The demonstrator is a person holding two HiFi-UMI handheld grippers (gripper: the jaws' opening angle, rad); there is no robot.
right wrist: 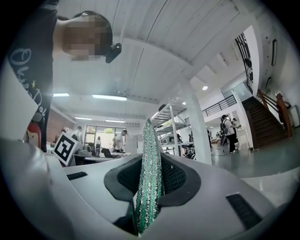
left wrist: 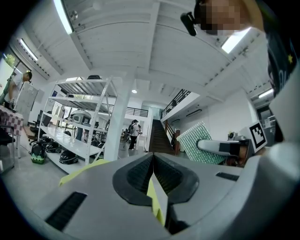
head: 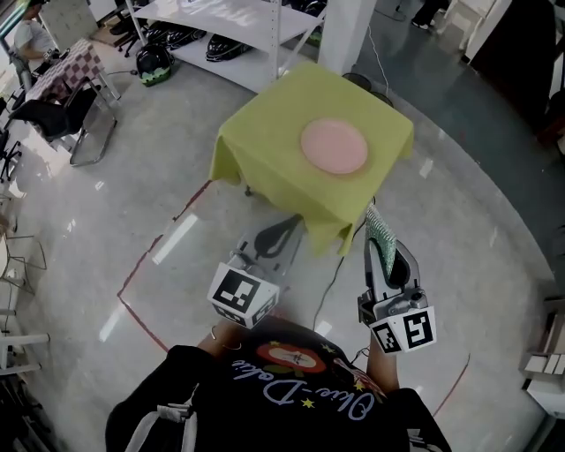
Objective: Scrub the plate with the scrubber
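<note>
A pink plate (head: 334, 146) lies on a small table draped in a yellow-green cloth (head: 265, 150), some way ahead of both grippers. My right gripper (head: 386, 256) is shut on a green sparkly scrubber (head: 380, 233), which stands on edge between its jaws (right wrist: 149, 178). My left gripper (head: 284, 236) is shut with nothing in it; in its own view the jaws (left wrist: 153, 178) meet, and the scrubber (left wrist: 199, 143) shows off to the right. Both grippers are held level, short of the table's near edge.
White shelving (head: 221, 26) with helmets stands behind the table beside a white pillar (head: 346, 33). Folding chairs (head: 75, 115) and a desk sit at the far left. Red tape lines (head: 146, 265) mark the shiny grey floor. A cable (head: 328, 282) runs beneath the table.
</note>
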